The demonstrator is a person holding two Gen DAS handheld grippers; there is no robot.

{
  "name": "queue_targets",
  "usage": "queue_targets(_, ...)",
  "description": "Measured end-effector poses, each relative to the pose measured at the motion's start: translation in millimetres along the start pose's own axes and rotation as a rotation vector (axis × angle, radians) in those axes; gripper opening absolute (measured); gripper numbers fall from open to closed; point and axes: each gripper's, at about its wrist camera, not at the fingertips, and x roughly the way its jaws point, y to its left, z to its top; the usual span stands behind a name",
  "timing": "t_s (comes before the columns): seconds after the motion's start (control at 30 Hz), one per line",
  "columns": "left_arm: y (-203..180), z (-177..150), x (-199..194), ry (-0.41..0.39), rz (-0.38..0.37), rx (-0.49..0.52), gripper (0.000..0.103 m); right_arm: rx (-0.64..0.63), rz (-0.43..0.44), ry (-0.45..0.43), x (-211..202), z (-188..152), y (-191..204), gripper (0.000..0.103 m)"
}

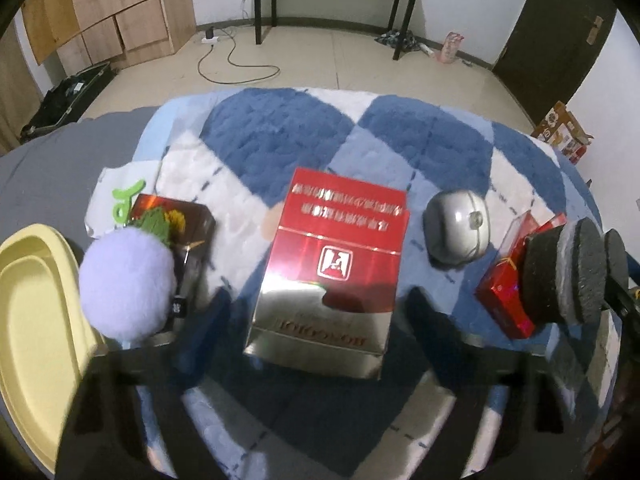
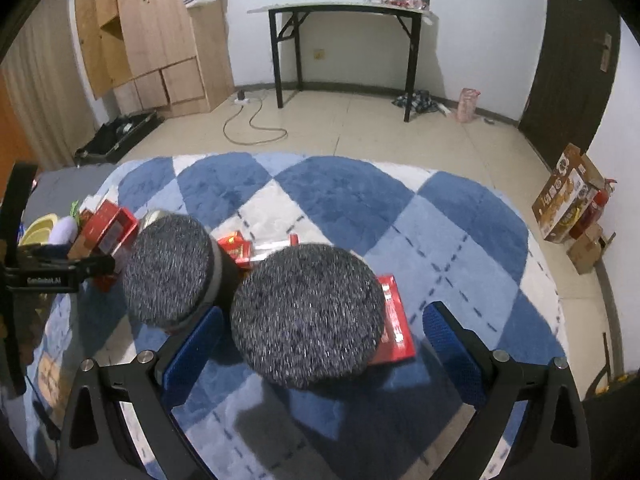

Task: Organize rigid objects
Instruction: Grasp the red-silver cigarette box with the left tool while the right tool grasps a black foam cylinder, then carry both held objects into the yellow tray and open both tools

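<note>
The left gripper [image 1: 320,312] is hovering with its blue fingers [image 1: 208,320] spread either side of a red and silver box [image 1: 328,276] lying flat on the blue and white checked rug [image 1: 280,132] — pads not touching it. The right gripper [image 2: 324,344] is standing spread around a dark round dumbbell [image 2: 308,316] — contact unclear — which is lying across a flat red box [image 2: 396,320], while a grey mouse [image 1: 456,228] is sitting just right of the big box.

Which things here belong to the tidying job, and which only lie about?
For the job: red and silver box, dumbbell, grey mouse, small red box, yellow tray.

Lying about: floor cable, folding table, wooden cabinet.
</note>
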Motion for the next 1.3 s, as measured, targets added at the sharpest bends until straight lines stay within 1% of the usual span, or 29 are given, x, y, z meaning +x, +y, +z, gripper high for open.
queue_targets(0.03,0,0,0,0.004,-0.005,-0.002,0.067,0.004,-0.004,0.008,4,0,-1,0.089)
queue_targets(0.07,0,0,-1,0.007,-0.019,-0.006,0.064,0.006,0.003,0.007,6,1,-3,0.083)
queue_targets(0.17,-1,-2,-9,-0.027,-0.022,0.004,0.06,-0.014,0.031,-0.014,4,0,-2,0.068)
queue_targets(0.27,-3,-3,-23,-0.075,-0.032,0.03,0.058,-0.025,0.053,-0.023,-4,-4,-4,0.068)
queue_targets(0.37,-3,-4,-35,-0.099,-0.043,0.051,0.058,-0.005,0.066,-0.039,-13,-8,-11,0.067)
queue_targets(0.5,7,-7,-60,-0.148,-0.073,0.033,0.057,-0.035,0.078,-0.076,-34,-12,-13,0.067)
queue_targets(0.57,21,-7,-81,-0.183,-0.094,0.008,0.057,-0.068,0.131,-0.11,-56,-13,-1,0.067)
queue_targets(0.6,29,-7,-92,-0.206,-0.091,0.002,0.057,-0.077,0.157,-0.115,-62,-14,6,0.067)
queue_targets(0.7,63,-7,-121,-0.25,-0.071,-0.012,0.057,-0.146,0.295,-0.126,-85,-10,56,0.067)
queue_targets(0.77,99,-11,-138,-0.278,-0.036,-0.057,0.057,-0.25,0.393,-0.13,-92,-7,114,0.067)
queue_targets(0.8,116,-14,-143,-0.281,-0.02,-0.08,0.057,-0.275,0.424,-0.126,-92,-6,132,0.067)
queue_targets(0.87,156,-22,-150,-0.288,0.034,-0.122,0.057,-0.35,0.5,-0.107,-87,-6,192,0.067)
queue_targets(0.9,173,-28,-151,-0.289,0.059,-0.139,0.057,-0.375,0.525,-0.095,-83,-6,215,0.067)
queue_targets(0.97,209,-41,-143,-0.254,0.092,-0.174,0.057,-0.418,0.576,-0.05,-67,-9,273,0.067)
queue_targets(1.03,237,-55,-136,-0.241,0.121,-0.222,0.057,-0.406,0.608,0.0,-47,-12,317,0.067)
queue_targets(1.1,257,-68,-123,-0.212,0.133,-0.248,0.057,-0.402,0.615,0.036,-31,-16,350,0.067)
queue_targets(1.13,264,-69,-114,-0.195,0.139,-0.244,0.057,-0.417,0.599,0.058,-21,-19,369,0.067)
queue_targets(1.2,279,-71,-99,-0.176,0.16,-0.229,0.057,-0.479,0.554,0.07,0,-25,403,0.067)
queue_targets(1.27,289,-71,-87,-0.151,0.165,-0.244,0.057,-0.49,0.526,0.087,17,-27,423,0.067)
queue_targets(1.3,295,-71,-81,-0.137,0.162,-0.257,0.057,-0.478,0.512,0.119,30,-30,433,0.067)
